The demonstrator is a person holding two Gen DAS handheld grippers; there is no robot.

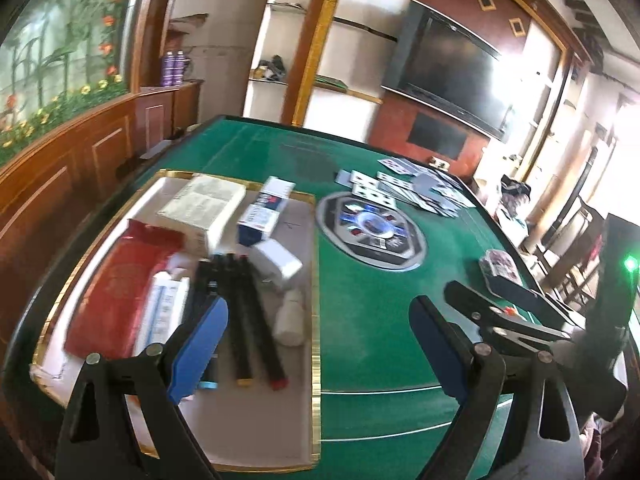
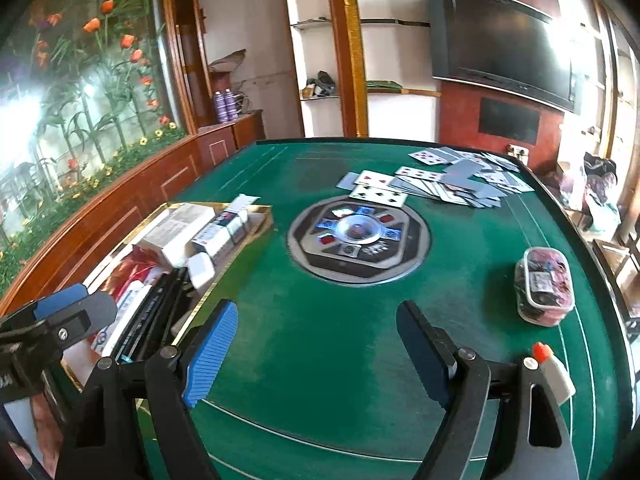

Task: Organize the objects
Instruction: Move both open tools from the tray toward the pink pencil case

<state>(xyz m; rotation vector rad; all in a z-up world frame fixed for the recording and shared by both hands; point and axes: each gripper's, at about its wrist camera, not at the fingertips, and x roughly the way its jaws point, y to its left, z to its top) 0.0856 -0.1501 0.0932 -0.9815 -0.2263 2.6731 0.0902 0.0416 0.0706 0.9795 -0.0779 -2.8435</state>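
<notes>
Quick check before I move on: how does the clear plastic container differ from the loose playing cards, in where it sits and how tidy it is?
The clear plastic container is one closed, compact tub near the right edge of the green table; the playing cards lie spread in a loose, overlapping scatter toward the far side. The container stands tall; the cards lie flat, some face up, some face down. Both sit on the felt outside the gold-edged tray, and neither open gripper touches them.

left hand-held gripper: black angular arms, each with round silver pivot screws and triangular cut-outs; fingers faced with ribbed blue pads. right hand-held gripper: same build, black arms, silver screws, blue ribbed pads on fingers. one white block with an orange-red tip sits at its right arm.
</notes>
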